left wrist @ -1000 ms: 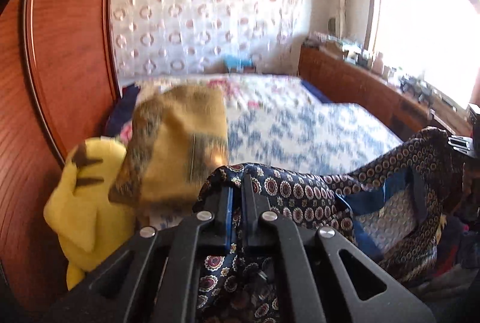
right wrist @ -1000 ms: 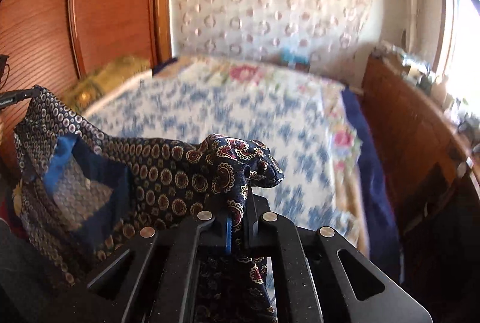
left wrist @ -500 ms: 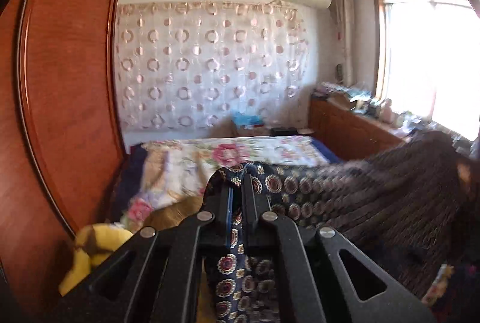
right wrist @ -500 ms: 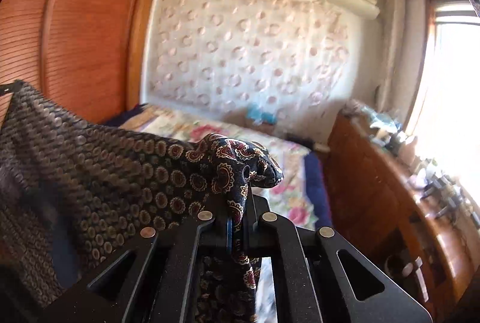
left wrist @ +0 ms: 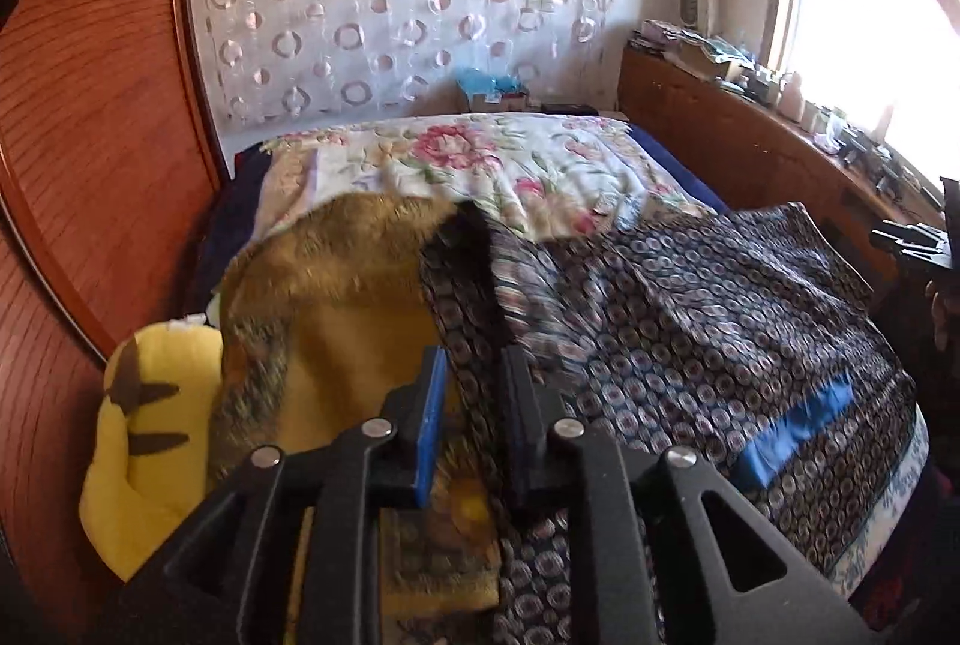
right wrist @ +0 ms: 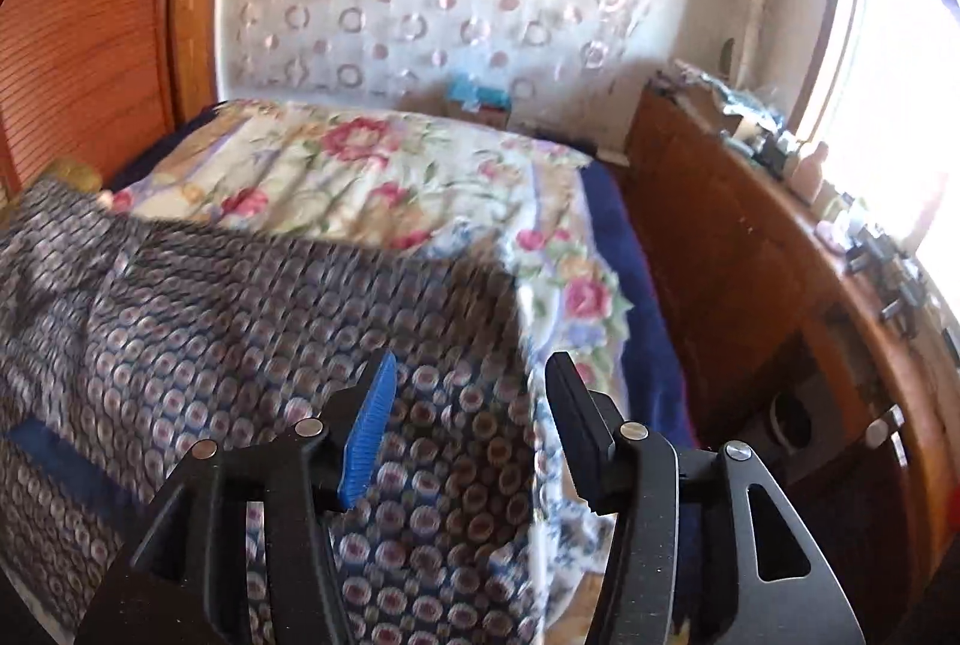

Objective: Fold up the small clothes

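the patterned garment (left wrist: 690,309) lies spread over the bed (left wrist: 480,165), ahead of both tools. the left hand-held gripper (left wrist: 471,393) is opening, its pads a little apart, with an edge of the garment between them but not pressed. the right hand-held gripper (right wrist: 468,405) is opening wider, its pads clear of the cloth lying beneath. a yellow plush toy (left wrist: 138,441) sits left of the left hand-held gripper

Patterned garment (left wrist: 690,309) is lying as thin, smooth woven cloth; wardrobe (left wrist: 90,117) is showing glossy ribbed wood.
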The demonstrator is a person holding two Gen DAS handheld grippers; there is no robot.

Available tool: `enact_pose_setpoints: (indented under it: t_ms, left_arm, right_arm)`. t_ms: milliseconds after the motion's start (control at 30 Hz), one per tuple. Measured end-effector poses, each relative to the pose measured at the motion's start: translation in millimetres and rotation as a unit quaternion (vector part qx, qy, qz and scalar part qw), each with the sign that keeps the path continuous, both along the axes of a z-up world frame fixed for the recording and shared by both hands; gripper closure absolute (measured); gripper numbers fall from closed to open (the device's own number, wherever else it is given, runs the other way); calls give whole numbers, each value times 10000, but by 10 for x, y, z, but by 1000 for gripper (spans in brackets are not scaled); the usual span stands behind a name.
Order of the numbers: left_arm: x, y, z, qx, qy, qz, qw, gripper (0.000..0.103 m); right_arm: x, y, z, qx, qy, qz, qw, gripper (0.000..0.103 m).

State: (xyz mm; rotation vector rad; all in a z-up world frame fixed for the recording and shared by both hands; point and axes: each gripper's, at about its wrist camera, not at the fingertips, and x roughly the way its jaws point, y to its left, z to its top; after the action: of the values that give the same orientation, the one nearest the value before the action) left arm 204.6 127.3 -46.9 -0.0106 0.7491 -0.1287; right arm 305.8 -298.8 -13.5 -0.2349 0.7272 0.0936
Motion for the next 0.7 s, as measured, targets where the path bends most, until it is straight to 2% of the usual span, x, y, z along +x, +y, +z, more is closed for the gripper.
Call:
enact_pose_setpoints:
  t_ms: [267, 400, 700]
  left_arm:
    - [-395, -345, -175, -214, -9, -323, 9992, 84]
    - [-502, -553, -326, -26, 75, -442, 9990, 82]
    - [-471, -874, -632, -158, 396, -726, 9964, 81]
  right_arm:
    - [-576, -62, -325, 540, 194, 158, 9982, 50]
    - [-637, -150, -514, 740, 395, 70, 9965, 50]
    - [-538, -376, -736, 1226, 762, -232, 9892, 50]
